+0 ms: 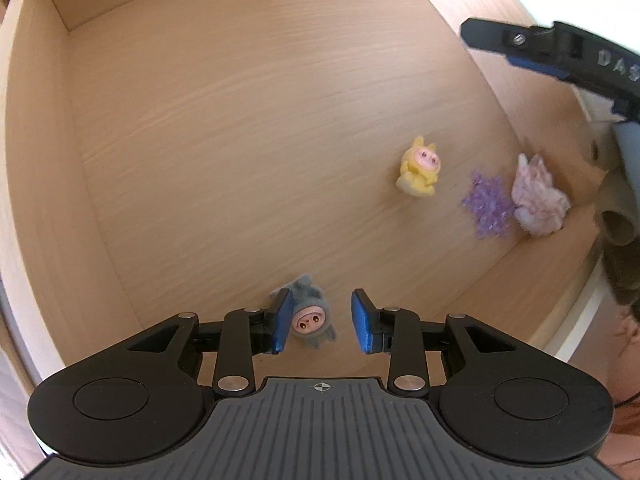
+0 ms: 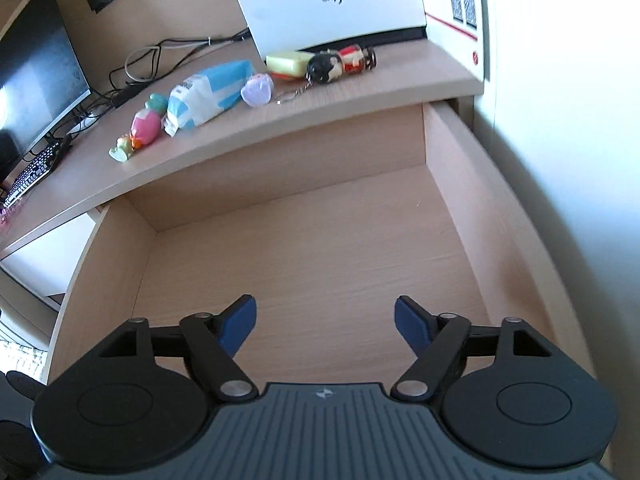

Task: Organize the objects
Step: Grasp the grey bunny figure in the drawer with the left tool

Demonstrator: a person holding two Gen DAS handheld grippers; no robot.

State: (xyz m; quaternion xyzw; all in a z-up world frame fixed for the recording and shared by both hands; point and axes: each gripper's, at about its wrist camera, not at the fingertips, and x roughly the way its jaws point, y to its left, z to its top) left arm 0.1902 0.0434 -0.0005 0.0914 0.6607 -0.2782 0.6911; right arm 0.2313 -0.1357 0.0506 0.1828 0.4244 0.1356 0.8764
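The left claw [image 1: 320, 326] stands wide over the grey plush figure [image 1: 310, 320] on the drawer floor [image 1: 240, 140], its left pad touching. Centre the toy before closing or lifting clear. The right claw [image 2: 325, 326] hangs wide and empty above the drawer.

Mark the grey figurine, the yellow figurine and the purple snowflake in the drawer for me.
grey figurine [image 1: 310, 320], left wrist view, on its pink face.
yellow figurine [image 1: 419, 168], left wrist view, on its body just under the face.
purple snowflake [image 1: 487, 204], left wrist view, on its centre.
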